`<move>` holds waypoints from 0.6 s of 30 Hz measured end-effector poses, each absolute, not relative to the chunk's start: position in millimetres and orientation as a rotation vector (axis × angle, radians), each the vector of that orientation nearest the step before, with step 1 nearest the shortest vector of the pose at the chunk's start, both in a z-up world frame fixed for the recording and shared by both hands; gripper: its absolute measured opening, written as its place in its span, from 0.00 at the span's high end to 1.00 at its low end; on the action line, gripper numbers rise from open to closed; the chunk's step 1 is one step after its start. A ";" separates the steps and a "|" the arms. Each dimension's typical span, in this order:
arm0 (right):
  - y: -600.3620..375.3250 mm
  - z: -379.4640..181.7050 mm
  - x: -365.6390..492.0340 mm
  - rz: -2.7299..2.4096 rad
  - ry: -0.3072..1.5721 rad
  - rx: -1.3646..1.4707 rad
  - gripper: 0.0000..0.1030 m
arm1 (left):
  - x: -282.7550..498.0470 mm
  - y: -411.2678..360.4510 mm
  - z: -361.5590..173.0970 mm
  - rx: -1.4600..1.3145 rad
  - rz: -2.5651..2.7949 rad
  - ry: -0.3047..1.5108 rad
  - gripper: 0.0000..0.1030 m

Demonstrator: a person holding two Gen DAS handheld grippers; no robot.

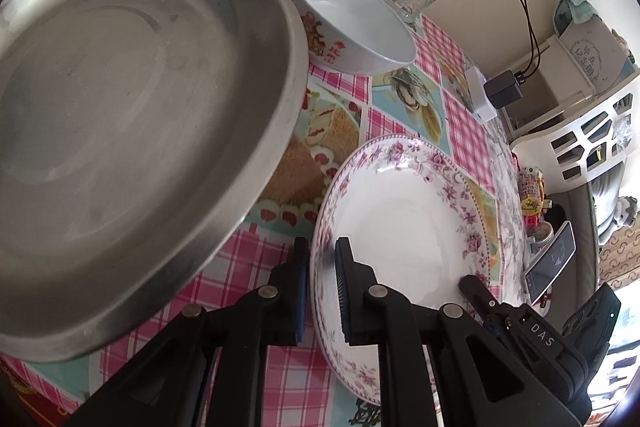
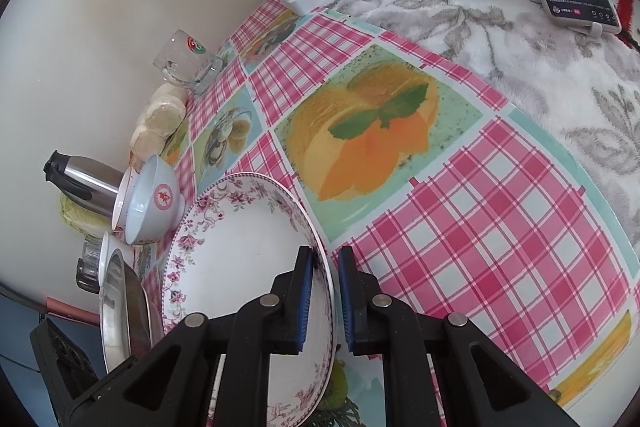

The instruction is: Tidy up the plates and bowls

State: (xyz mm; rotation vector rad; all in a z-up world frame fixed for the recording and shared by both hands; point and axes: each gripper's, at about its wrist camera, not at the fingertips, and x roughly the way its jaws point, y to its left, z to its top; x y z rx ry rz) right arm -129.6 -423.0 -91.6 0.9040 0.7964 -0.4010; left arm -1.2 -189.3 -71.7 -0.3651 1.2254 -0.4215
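While both of my claws were clamped near shut on the floral plate [image 1: 404, 211], I found my left gripper [image 1: 322, 291] pinching its rim on one side and my right gripper [image 2: 325, 297] pinching the opposite rim, one pad inside the rim and one outside. That plate sat between the two claws, low over the checked tablecloth [image 2: 480, 227]. A steel plate [image 1: 132, 115] stood just left of the floral plate, overhanging the cloth. Beyond the floral plate I counted three bowls; the nearest was a white bowl [image 1: 352, 27]. Two plates in all. Either hand was equally near.
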 end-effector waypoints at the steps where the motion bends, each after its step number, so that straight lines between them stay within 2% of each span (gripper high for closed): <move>1: -423.2 -91.8 -129.5 -0.400 0.796 0.904 0.86 | -0.5 -188.9 -71.7 -0.368 -0.423 1.223 0.88; 18: -422.5 -92.2 -124.4 -0.389 0.785 0.884 0.88 | 5.7 -197.7 -67.3 -0.288 -0.443 1.168 0.88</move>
